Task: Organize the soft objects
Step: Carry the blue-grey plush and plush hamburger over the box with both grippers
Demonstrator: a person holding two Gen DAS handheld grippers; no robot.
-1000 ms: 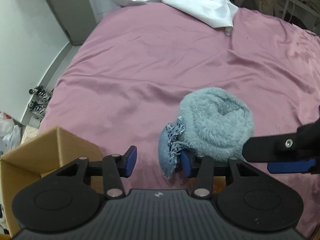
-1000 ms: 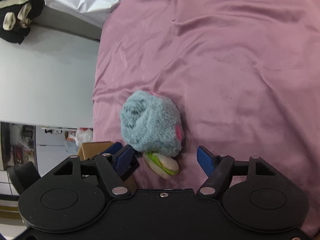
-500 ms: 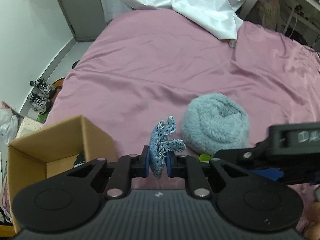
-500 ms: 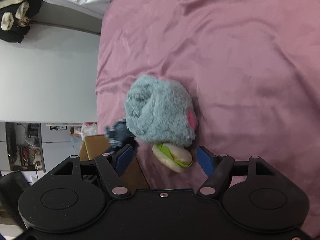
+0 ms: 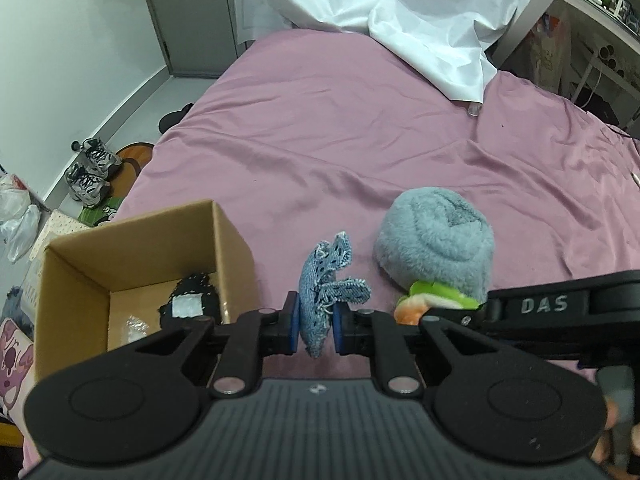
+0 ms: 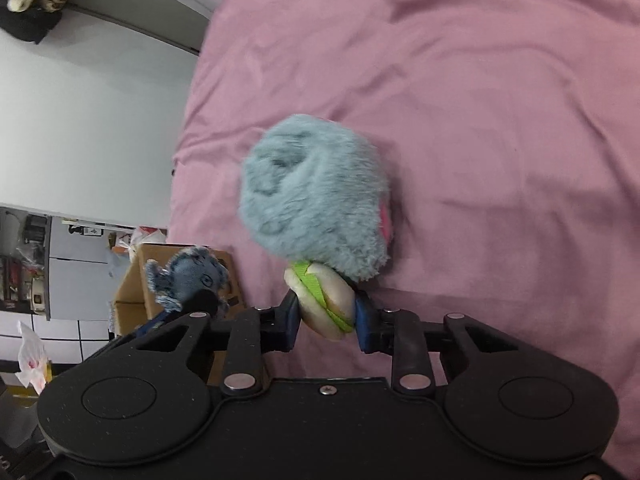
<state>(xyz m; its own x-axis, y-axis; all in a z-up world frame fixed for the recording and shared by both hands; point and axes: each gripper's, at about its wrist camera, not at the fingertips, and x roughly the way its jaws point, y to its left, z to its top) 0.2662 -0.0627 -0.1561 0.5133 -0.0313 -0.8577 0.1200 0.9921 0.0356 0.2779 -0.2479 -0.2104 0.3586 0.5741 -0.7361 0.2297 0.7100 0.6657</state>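
Denim toy (image 5: pixel 320 304) pinched between left fingers (image 5: pixel 291 322).

The bed sheet (image 5: pixel 360 128) is mauve-pink. The fluffy plush (image 5: pixel 436 240) is grey-blue with a pink patch, above a cream toy burger (image 6: pixel 324 304) striped lime green. The denim toy (image 5: pixel 320 300) is faded blue, frayed white. The box (image 5: pixel 80 276) is brown cardboard. Each black gripper has blue pads (image 5: pixel 294 320).
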